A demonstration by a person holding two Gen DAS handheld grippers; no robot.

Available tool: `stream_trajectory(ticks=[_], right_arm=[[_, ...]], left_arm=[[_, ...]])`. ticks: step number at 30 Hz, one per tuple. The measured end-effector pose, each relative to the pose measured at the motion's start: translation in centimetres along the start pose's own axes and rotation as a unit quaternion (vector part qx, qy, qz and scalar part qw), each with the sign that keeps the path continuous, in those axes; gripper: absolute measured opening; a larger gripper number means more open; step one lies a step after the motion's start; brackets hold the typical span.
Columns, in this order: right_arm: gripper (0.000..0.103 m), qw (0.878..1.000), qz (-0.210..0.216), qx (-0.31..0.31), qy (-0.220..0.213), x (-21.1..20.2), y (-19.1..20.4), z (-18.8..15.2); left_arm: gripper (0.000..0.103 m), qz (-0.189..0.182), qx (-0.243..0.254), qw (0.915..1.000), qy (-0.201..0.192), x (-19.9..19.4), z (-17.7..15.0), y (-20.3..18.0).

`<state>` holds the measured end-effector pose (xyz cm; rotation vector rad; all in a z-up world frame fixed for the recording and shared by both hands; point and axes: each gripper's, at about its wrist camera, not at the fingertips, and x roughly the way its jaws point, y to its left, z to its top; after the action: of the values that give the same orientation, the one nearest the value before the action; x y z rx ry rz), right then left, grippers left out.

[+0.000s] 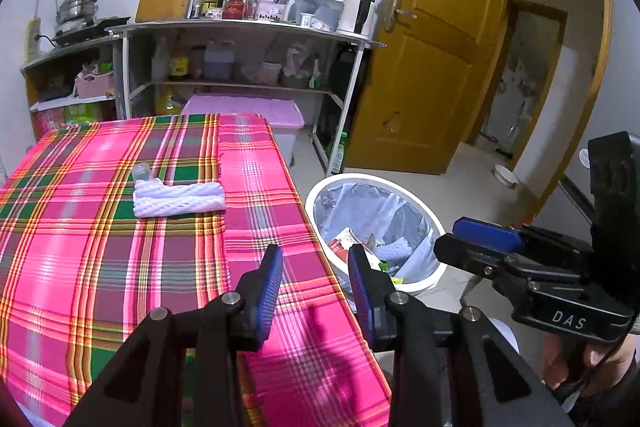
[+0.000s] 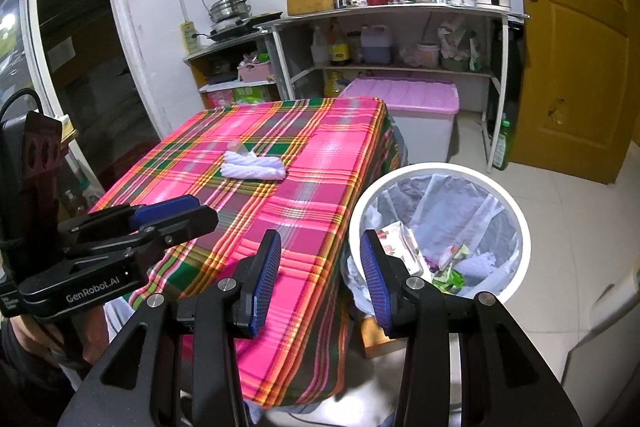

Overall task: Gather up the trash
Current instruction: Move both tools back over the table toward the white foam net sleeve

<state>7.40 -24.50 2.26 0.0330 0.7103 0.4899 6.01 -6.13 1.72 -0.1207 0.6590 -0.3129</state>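
Pink plaid cloth covers the table (image 1: 100, 247), and on it, toward the far side, lies a white foam net sleeve (image 1: 179, 199) with a small clear plastic cup (image 1: 142, 171) touching its far left end. To the right of the table stands a white trash bin (image 2: 516, 227) lined with a clear bag, wrappers already inside. The left gripper (image 1: 316, 267) hangs over the table's right edge, jaws apart and empty. The right gripper (image 2: 320, 255) hovers between table and bin, jaws likewise apart, holding nothing.

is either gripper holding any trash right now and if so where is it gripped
No. The left gripper and the right gripper both have open jaws with nothing between them.
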Motion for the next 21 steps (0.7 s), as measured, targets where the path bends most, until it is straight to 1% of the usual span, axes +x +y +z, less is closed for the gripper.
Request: stream_trajectory(ticks=[12, 21], right_arm=[[0.042, 1.0, 0.017, -0.018, 0.006, 0.7, 1.1, 0.2], [0.042, 0.999, 0.03, -0.036, 0.006, 1.7, 2.1, 0.2]], left_arm=[[0.034, 0.012, -0.005, 0.9999, -0.005, -1.0, -0.6, 0.9], [0.034, 0.033, -0.02, 0.9992, -0.007, -1.2, -0.5, 2.2]])
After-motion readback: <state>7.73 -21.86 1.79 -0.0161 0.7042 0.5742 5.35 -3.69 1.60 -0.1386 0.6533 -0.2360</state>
